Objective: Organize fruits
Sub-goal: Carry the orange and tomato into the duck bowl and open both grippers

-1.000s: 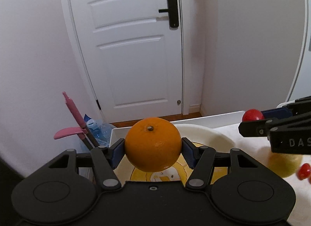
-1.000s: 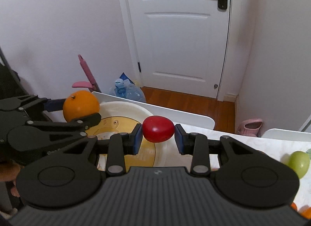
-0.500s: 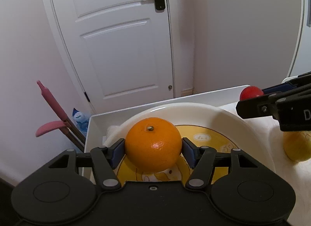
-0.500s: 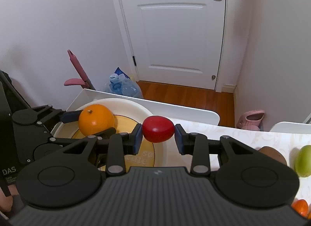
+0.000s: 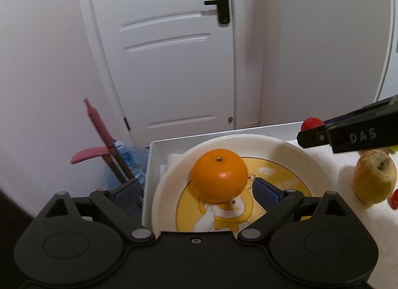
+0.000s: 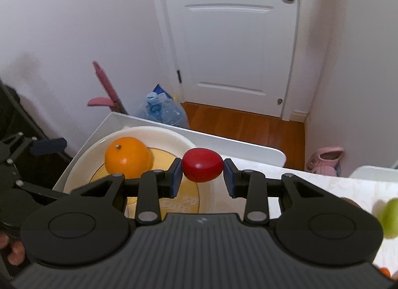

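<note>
An orange rests on the cream plate with a yellow cartoon print. My left gripper straddles it. Its jaws are opening, and the blue pads stand clear of the orange on both sides. My right gripper is shut on a small red oval fruit, held above the plate's right rim. In the left wrist view the right gripper reaches in from the right edge.
The plate sits at the white table's far left corner. A yellowish apple and a small red fruit lie right of the plate; a green apple lies further right. Beyond the edge stand a water bottle and a pink tool.
The left jaws have spread and let go of the orange, which now sits on the plate. The right gripper keeps the red fruit and has barely moved.
</note>
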The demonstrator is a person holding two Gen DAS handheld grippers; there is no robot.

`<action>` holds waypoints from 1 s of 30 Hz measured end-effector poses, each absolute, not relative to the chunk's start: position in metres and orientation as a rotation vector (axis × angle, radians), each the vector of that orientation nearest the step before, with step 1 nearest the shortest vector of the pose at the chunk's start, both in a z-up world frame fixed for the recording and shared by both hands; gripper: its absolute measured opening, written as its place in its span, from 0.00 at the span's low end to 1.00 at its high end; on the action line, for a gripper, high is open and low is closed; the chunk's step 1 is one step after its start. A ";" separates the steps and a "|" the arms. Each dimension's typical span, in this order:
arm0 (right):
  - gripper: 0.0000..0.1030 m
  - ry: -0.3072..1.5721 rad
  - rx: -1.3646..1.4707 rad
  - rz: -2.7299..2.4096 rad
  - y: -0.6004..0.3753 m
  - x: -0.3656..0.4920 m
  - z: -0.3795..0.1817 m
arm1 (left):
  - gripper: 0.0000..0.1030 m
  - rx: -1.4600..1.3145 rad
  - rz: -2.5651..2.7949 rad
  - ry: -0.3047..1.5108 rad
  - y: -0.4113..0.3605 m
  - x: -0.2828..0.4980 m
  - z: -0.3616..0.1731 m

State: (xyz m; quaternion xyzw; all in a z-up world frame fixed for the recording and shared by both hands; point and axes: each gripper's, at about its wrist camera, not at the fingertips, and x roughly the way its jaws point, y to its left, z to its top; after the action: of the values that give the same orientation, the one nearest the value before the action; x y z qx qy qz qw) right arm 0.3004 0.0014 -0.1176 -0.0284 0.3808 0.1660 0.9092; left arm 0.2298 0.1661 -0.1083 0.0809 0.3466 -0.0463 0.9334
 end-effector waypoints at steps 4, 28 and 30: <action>0.49 0.796 -0.108 0.391 0.012 0.304 -0.125 | 0.96 0.151 -0.072 0.708 0.172 0.225 -0.104; 0.95 0.741 -0.113 0.408 0.018 0.285 -0.121 | 0.96 0.103 -0.031 0.715 0.188 0.208 -0.100; 0.95 0.737 -0.094 0.399 0.015 0.278 -0.113 | 0.96 0.098 -0.036 0.708 0.186 0.206 -0.096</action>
State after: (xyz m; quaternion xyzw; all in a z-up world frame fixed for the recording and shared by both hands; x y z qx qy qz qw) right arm 0.2777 0.0146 -0.1132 -0.0455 0.3576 0.1936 0.9125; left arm 0.2058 0.1864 -0.0962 0.0479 0.3467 -0.0178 0.9366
